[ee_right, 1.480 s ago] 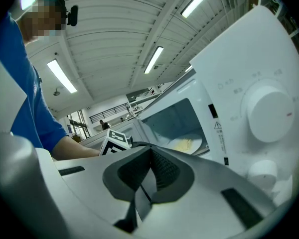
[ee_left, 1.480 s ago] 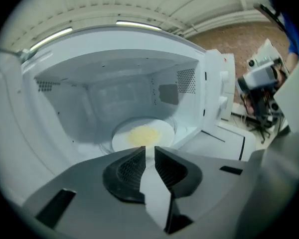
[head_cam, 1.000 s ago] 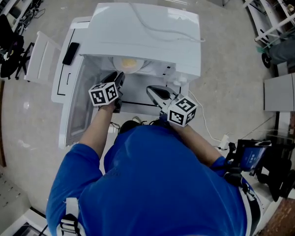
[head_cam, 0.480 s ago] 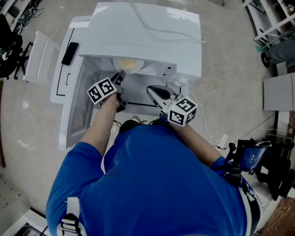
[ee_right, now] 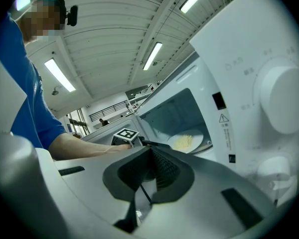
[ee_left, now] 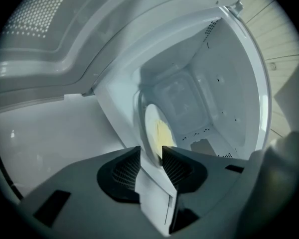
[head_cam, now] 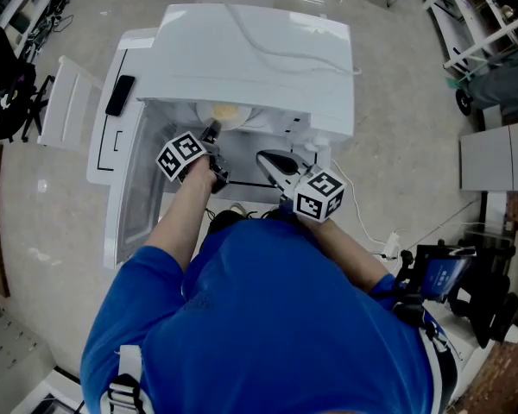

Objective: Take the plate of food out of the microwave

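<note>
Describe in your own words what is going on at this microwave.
A person holds a gripper in each hand at an open microwave. The left gripper is at the cavity, jaws apart, with the rim of the plate of yellow food at their tips, not yet clamped. The right gripper is shut and empty, outside by the control panel. The plate sits inside the microwave.
</note>
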The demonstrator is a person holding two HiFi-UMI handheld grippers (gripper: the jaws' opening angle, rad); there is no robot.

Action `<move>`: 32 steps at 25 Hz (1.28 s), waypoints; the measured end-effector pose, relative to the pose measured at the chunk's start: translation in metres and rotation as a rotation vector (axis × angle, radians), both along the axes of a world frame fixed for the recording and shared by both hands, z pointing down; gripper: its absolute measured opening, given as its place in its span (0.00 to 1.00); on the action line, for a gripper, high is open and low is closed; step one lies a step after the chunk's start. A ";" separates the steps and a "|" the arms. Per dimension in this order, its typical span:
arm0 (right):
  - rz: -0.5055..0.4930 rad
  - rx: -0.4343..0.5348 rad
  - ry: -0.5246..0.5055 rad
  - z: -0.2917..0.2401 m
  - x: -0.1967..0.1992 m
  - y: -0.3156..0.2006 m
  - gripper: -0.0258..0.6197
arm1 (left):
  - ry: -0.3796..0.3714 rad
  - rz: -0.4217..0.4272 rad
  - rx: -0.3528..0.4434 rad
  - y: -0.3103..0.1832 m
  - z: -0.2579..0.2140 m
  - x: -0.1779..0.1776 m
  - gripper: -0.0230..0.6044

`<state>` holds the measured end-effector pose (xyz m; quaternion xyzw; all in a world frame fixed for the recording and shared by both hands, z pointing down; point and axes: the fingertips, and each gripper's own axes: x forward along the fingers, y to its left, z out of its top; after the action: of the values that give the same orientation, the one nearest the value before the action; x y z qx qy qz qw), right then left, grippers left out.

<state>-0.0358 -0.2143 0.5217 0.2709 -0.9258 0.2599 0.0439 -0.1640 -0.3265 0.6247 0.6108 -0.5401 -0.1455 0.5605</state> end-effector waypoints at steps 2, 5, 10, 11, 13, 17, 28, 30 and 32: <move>0.004 -0.005 0.002 0.002 0.001 -0.001 0.04 | 0.021 -0.018 -0.007 -0.001 0.002 -0.001 0.27; 0.011 -0.015 0.002 0.005 0.003 -0.004 0.04 | 0.044 -0.026 -0.011 -0.001 0.002 -0.002 0.27; 0.009 -0.022 0.000 0.006 0.000 -0.004 0.04 | 0.085 -0.041 -0.012 0.002 0.001 -0.004 0.23; 0.008 -0.023 0.000 0.006 0.000 -0.004 0.04 | 0.092 -0.045 -0.012 0.003 0.001 -0.004 0.23; 0.005 -0.023 -0.001 0.006 0.000 -0.004 0.04 | 0.103 -0.049 -0.005 0.003 -0.001 -0.004 0.22; 0.001 -0.023 -0.002 0.007 0.000 -0.005 0.04 | 0.118 -0.051 0.020 0.002 -0.007 -0.004 0.12; -0.008 -0.023 -0.002 0.006 0.007 -0.003 0.04 | 0.218 -0.107 0.081 0.009 -0.013 -0.004 0.08; -0.011 -0.023 -0.002 0.007 0.007 -0.002 0.04 | 0.239 -0.117 0.098 0.011 -0.014 -0.005 0.07; -0.014 -0.022 -0.003 0.007 0.007 -0.001 0.04 | 0.260 -0.126 0.115 0.013 -0.015 -0.006 0.06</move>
<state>-0.0286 -0.2148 0.5286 0.2635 -0.9248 0.2703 0.0473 -0.1695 -0.3139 0.6097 0.5829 -0.4910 -0.2890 0.5793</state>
